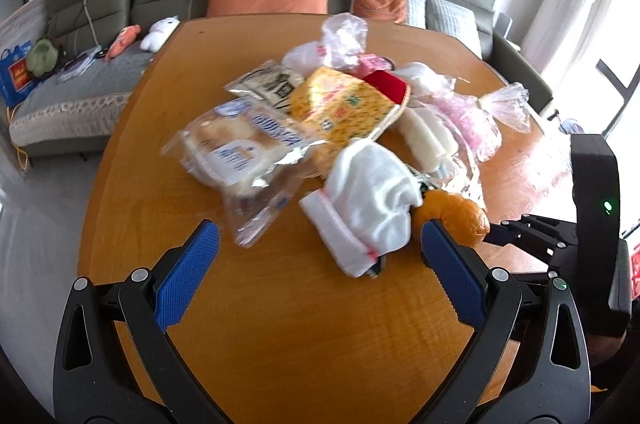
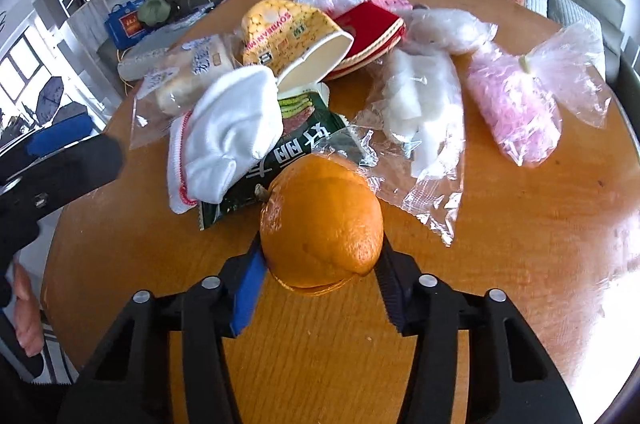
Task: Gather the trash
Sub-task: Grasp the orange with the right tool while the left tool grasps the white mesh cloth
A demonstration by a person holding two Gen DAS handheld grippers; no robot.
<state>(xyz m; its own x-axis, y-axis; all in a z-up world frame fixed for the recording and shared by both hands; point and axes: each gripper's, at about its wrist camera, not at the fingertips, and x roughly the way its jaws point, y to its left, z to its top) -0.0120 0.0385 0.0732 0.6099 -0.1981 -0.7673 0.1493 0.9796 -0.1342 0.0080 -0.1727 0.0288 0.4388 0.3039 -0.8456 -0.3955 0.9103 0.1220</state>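
Right gripper clamped on an orange, left gripper spread wide over the table.

The right gripper (image 2: 320, 260) has its blue pads pressed against both sides of the orange (image 2: 322, 224), at the near edge of the trash pile on the round wooden table (image 2: 520, 244). The left gripper (image 1: 320, 244) is wide open and holds nothing, with a white sock (image 1: 372, 200) lying just beyond its fingertips. Just behind the orange lies a dark green snack wrapper (image 2: 296, 152), partly under the sock. Farther off sit a tipped yellow paper cup (image 2: 296, 36) and a red bowl (image 2: 372, 28) beside it. A bagged bread roll (image 1: 236, 148) lies to the left; clear bags of white pieces (image 2: 420, 104) and pink shreds (image 2: 516, 108) lie to the right.
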